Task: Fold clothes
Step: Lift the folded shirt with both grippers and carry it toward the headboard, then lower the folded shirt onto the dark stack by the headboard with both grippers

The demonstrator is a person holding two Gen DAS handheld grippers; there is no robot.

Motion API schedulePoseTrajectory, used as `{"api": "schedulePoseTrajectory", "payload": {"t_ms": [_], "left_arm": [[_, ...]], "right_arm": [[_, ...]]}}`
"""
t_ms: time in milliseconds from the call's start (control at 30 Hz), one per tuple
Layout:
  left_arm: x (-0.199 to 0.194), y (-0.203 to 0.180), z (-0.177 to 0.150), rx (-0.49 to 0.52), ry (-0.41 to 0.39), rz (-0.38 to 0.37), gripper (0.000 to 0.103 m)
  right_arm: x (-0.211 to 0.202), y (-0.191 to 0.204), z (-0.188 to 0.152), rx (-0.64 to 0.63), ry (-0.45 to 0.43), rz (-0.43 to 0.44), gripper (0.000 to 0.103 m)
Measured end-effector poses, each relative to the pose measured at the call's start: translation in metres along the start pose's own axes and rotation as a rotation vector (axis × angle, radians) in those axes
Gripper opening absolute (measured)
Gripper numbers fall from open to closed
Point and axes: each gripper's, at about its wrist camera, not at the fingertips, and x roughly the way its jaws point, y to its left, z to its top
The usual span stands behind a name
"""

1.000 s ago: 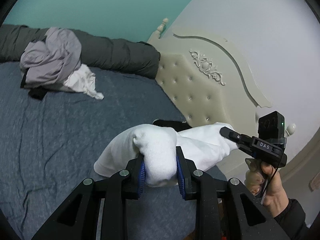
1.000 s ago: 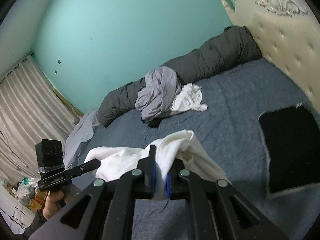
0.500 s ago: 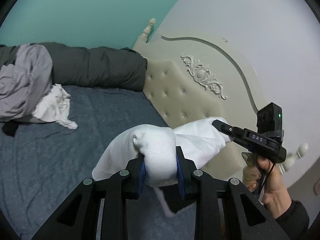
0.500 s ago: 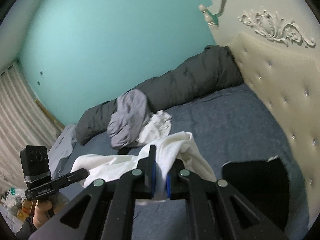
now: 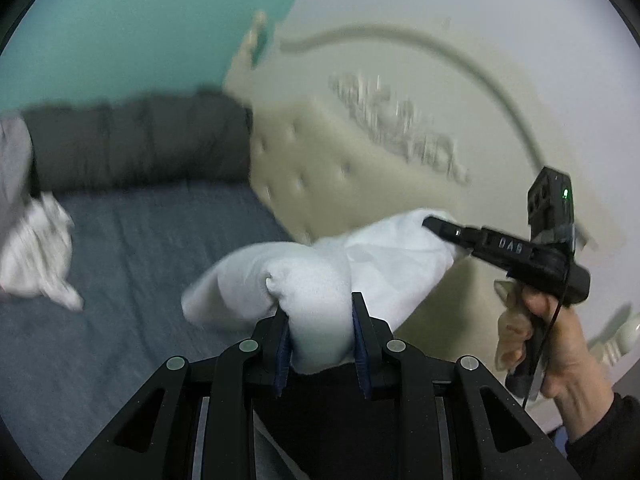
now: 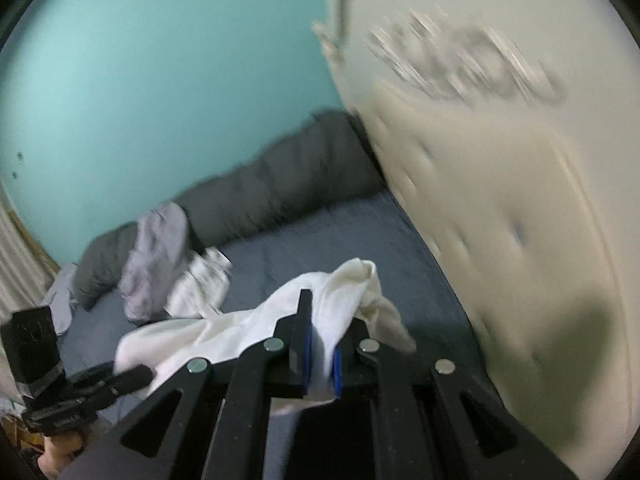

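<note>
White garment (image 5: 320, 264) held in the air above the bed (image 5: 140, 248), near the headboard (image 5: 340, 168).

Left gripper (image 5: 319, 320) jaws clamp a thick bunch; right gripper (image 6: 319, 344) jaws pinch a thin edge. Risk: the thin edge may slip out if the cloth is pulled taut. Motion blur obscures the clothes pile (image 6: 168, 268); the garment's hanging part is cut off below.

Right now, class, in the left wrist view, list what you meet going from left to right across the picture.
Small white cloth → dark grey quilt roll → white garment clamped in the left gripper → right gripper gripping the garment's far end → hand.
</note>
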Motion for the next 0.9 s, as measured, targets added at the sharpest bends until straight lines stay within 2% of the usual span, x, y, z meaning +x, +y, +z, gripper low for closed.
{"api": "schedulePoseTrajectory", "payload": {"t_ms": [67, 200, 433, 567, 733, 900], "left_arm": [[0.029, 0.002, -0.031, -0.032, 0.074, -0.019, 0.028], [0.041, -0.011, -0.078, -0.049, 0.132, -0.042, 0.028], [0.021, -0.036, -0.117, -0.053, 0.163, -0.04, 0.028], [0.022, -0.044, -0.143, -0.071, 0.198, -0.044, 0.028], [0.028, -0.034, -0.176, -0.134, 0.247, -0.035, 0.028], [0.024, -0.03, -0.195, -0.164, 0.261, -0.038, 0.028]], "right_arm": [[0.004, -0.026, -0.03, 0.027, 0.054, -0.016, 0.007], [-0.007, -0.051, -0.071, 0.048, 0.115, -0.012, 0.007], [-0.039, -0.07, -0.121, 0.064, 0.171, 0.01, 0.007], [-0.038, -0.079, -0.147, 0.082, 0.233, -0.008, 0.007], [-0.035, -0.092, -0.19, 0.132, 0.302, 0.004, 0.007], [-0.039, -0.099, -0.206, 0.161, 0.306, 0.026, 0.007]]}}
